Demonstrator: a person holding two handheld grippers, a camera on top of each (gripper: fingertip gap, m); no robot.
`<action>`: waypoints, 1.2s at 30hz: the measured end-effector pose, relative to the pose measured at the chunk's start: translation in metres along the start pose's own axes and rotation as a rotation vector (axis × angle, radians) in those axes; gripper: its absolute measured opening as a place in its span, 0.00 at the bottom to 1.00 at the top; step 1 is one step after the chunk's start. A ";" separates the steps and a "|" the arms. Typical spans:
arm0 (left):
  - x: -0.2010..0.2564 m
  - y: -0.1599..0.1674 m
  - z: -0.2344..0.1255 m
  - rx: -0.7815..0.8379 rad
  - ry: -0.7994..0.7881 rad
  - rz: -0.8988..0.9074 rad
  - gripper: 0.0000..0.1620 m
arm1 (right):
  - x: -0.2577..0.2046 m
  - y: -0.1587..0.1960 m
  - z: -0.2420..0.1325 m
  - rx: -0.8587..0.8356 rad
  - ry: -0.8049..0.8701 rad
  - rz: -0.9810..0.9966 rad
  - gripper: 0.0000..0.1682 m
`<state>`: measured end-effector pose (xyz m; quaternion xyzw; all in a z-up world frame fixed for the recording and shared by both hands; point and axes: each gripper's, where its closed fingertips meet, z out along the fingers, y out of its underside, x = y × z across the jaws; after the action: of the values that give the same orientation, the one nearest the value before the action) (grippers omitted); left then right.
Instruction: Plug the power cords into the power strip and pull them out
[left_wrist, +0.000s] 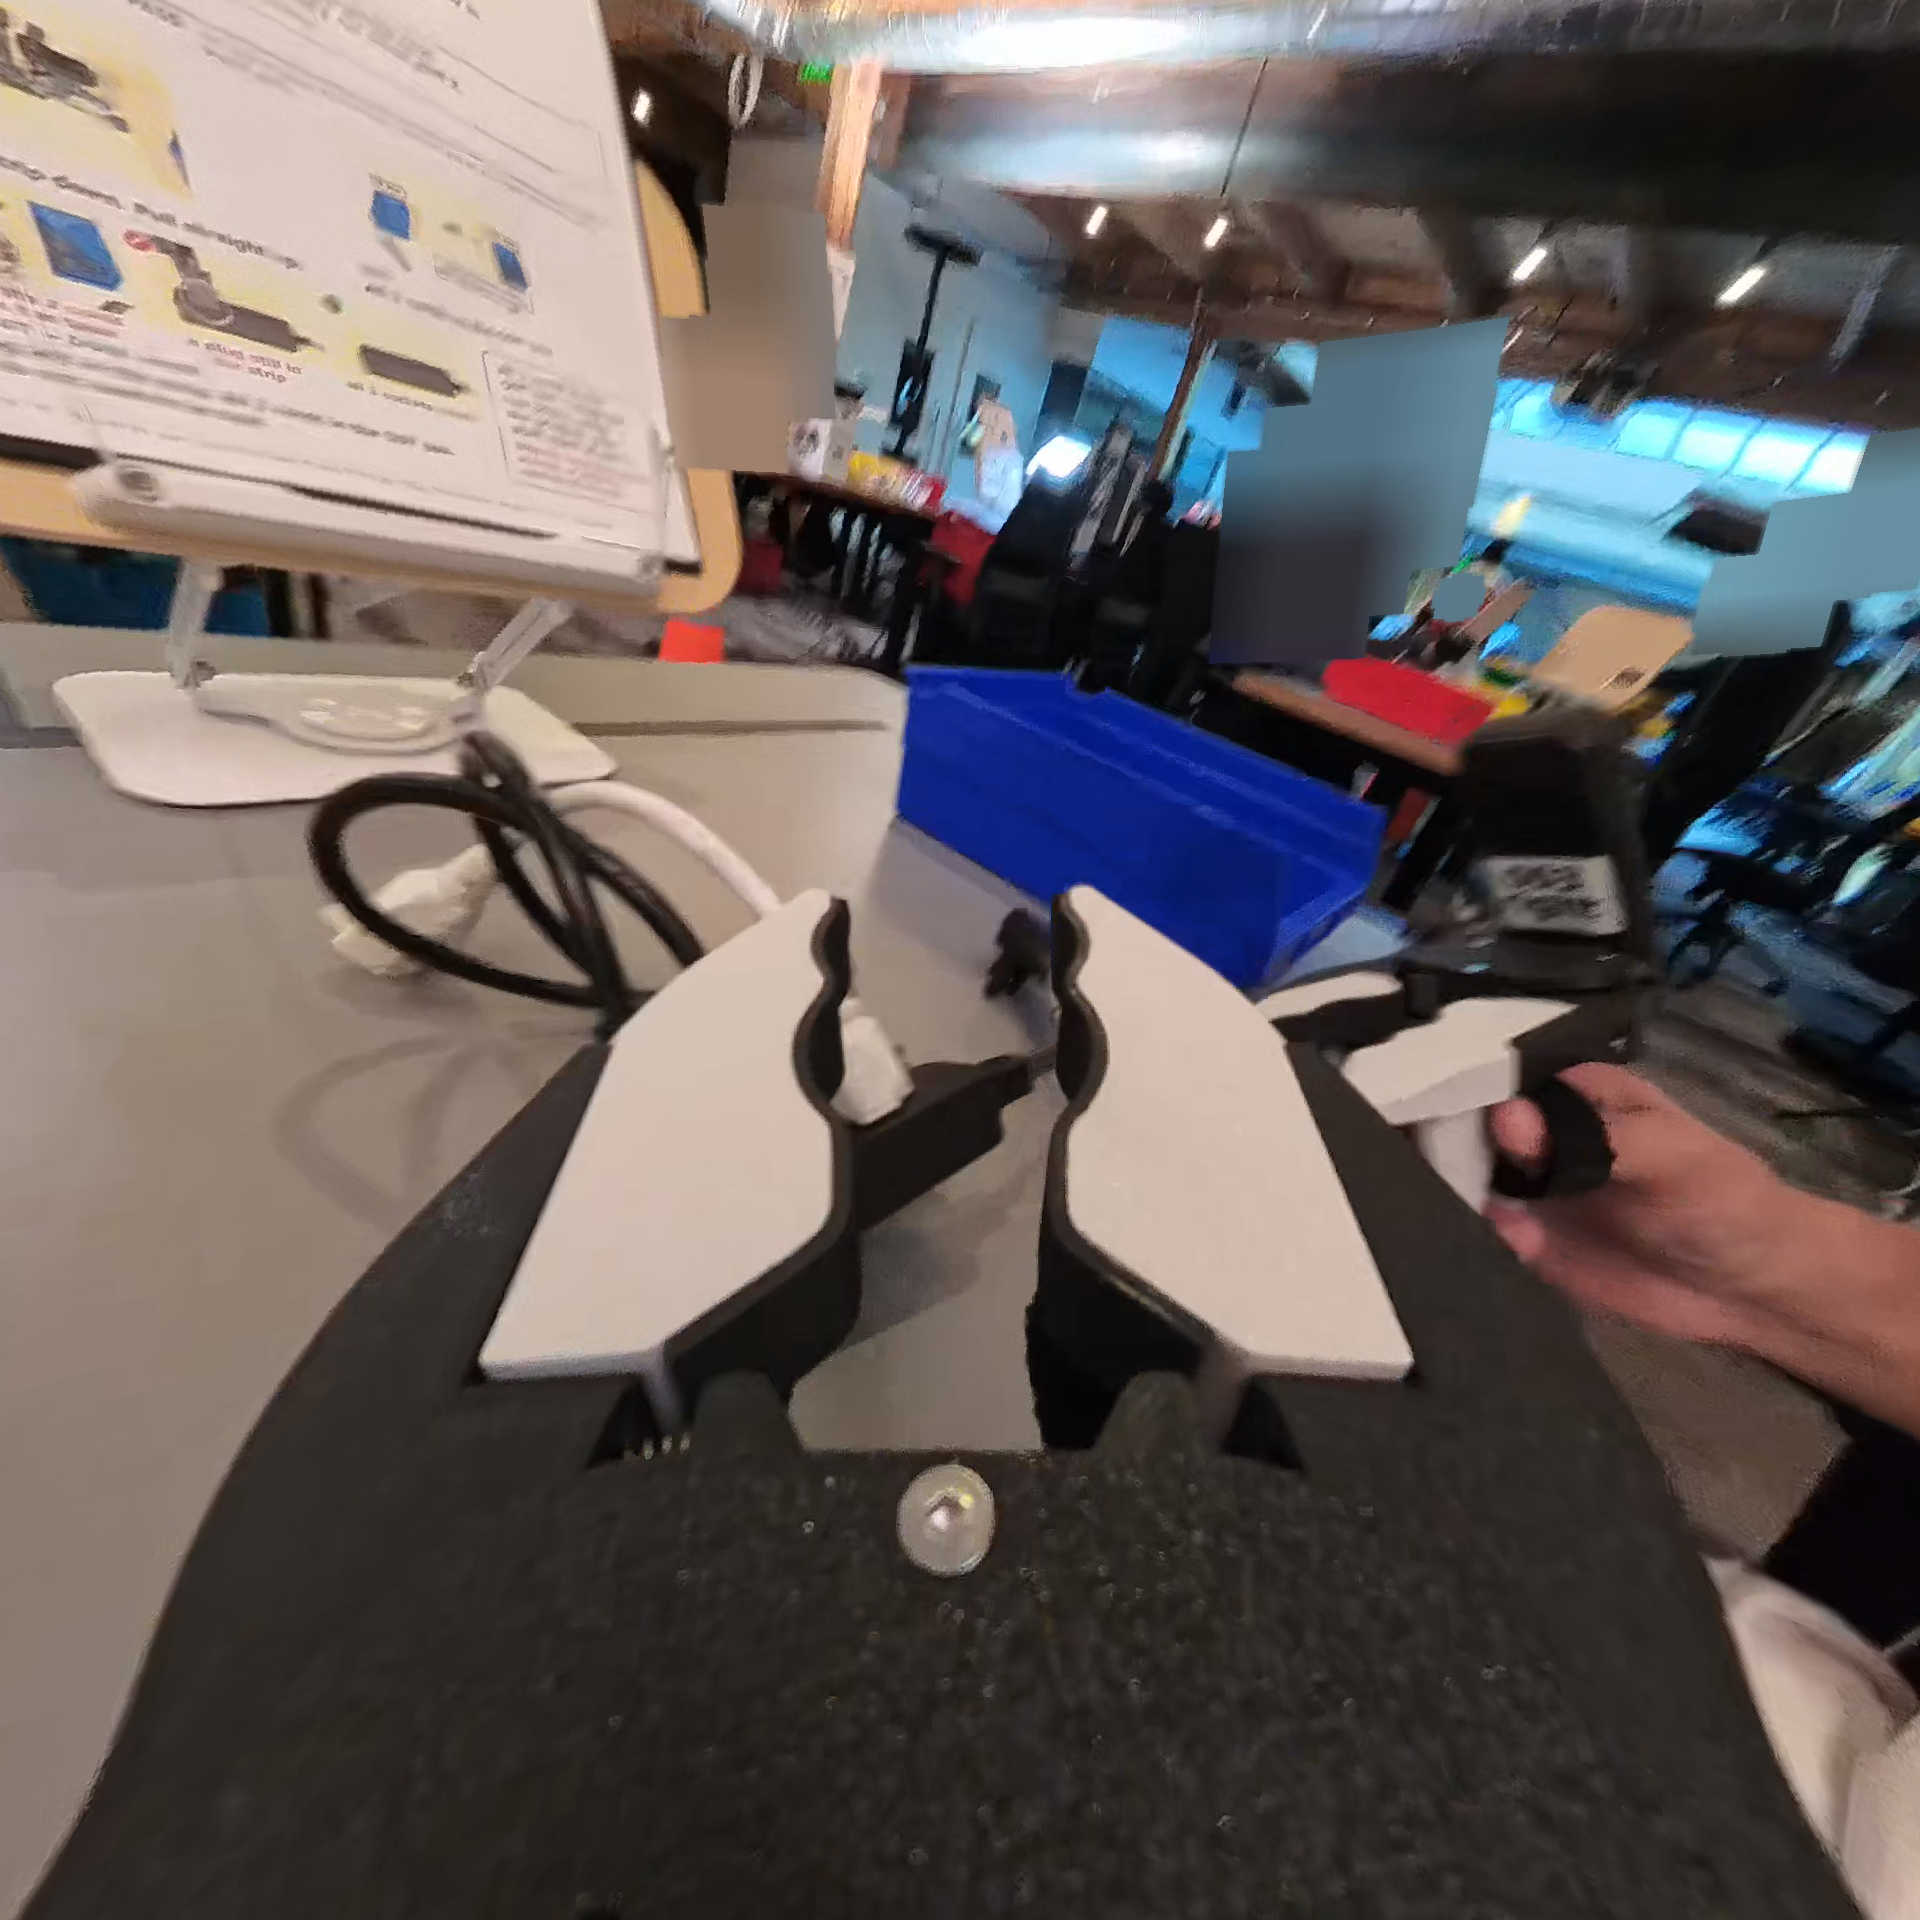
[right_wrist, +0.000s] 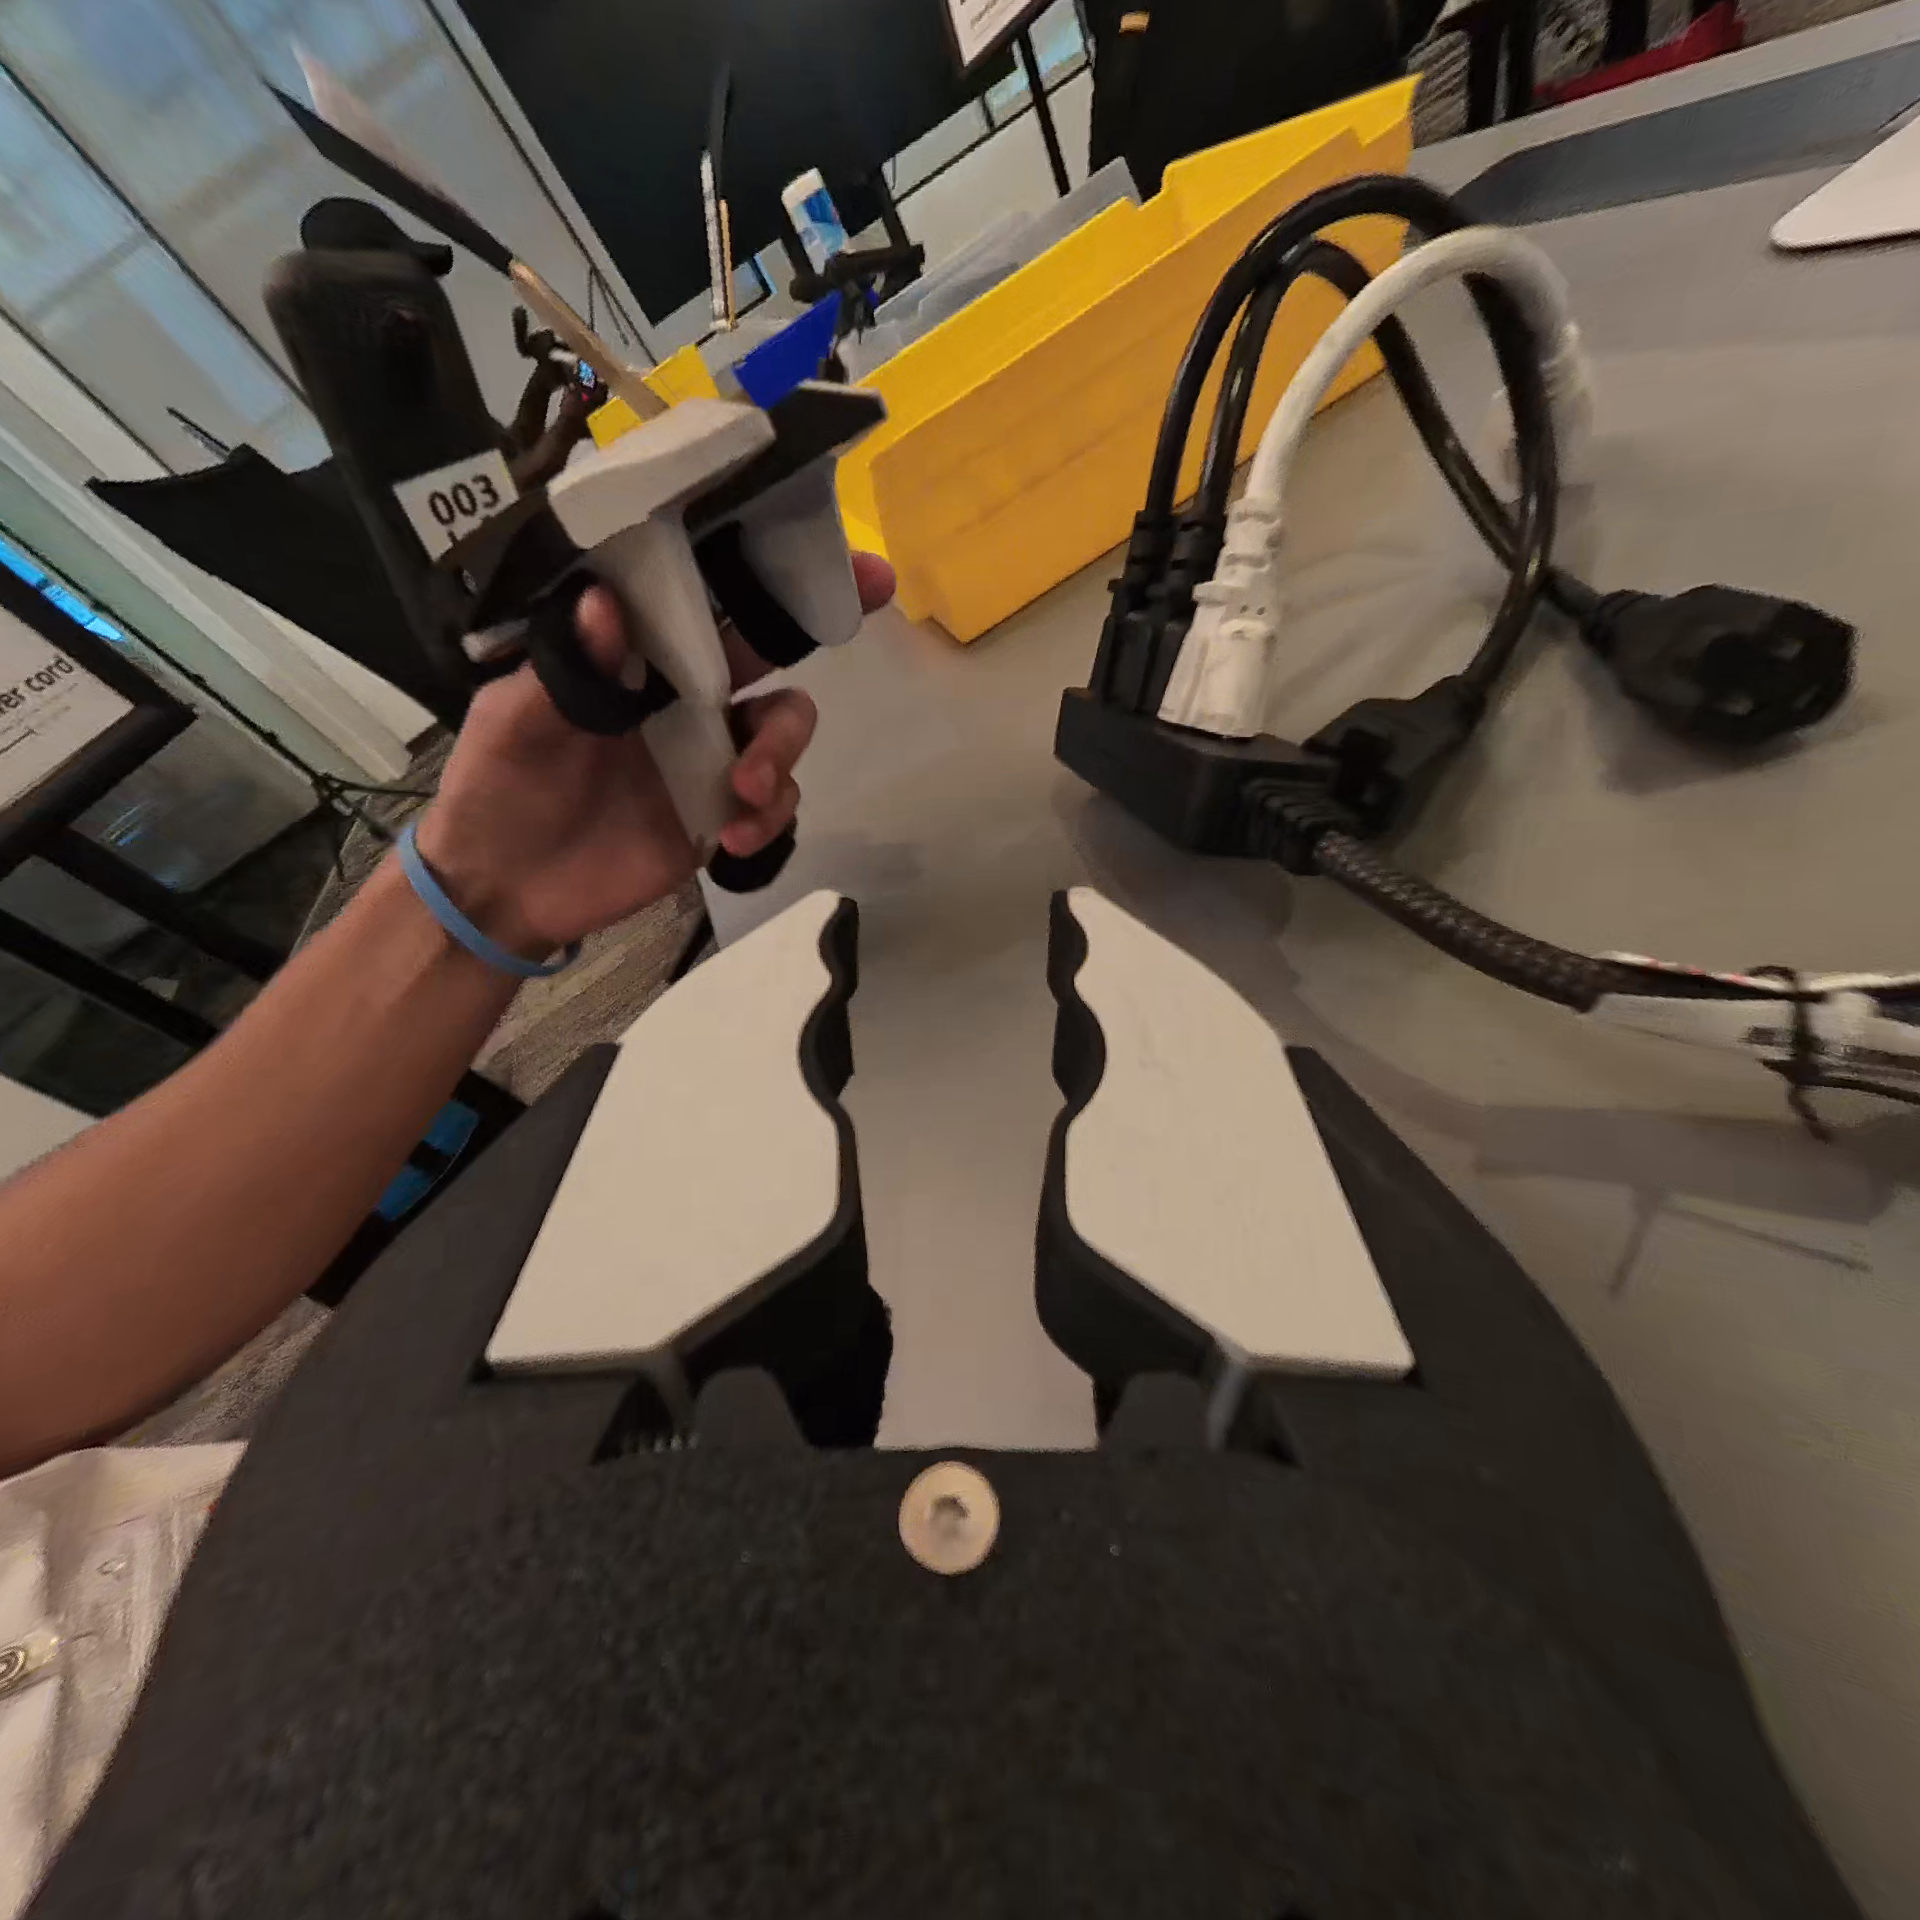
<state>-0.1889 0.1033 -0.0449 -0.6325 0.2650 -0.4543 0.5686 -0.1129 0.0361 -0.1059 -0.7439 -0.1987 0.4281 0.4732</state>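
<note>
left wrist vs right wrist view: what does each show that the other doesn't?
Left wrist only: a blue bin, an instruction sheet on a white stand, the right gripper.

Right wrist only: a yellow bin, the left gripper, a loose black socket end.

Both: the grey table, the black power strip with black cords and one white cord plugged in. Both grippers are open and empty.

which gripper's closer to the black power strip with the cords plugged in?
Left. The left gripper has the black power strip showing between its open fingers; the right gripper hangs back, strip ahead to its right.
</note>
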 end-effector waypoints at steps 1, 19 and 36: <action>-0.008 -0.001 0.001 -0.051 -0.029 0.026 0.22 | 0.002 -0.004 -0.004 0.011 0.011 -0.014 0.21; -0.020 0.038 -0.044 -0.253 -0.114 0.185 0.19 | 0.043 0.017 -0.023 -0.155 0.313 -0.293 0.21; -0.038 0.041 -0.042 -0.271 -0.136 0.043 0.16 | 0.049 0.035 -0.028 -0.234 0.327 -0.260 0.20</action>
<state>-0.2353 0.1069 -0.0977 -0.7271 0.2981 -0.3582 0.5041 -0.0668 0.0388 -0.1529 -0.8212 -0.2616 0.2114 0.4610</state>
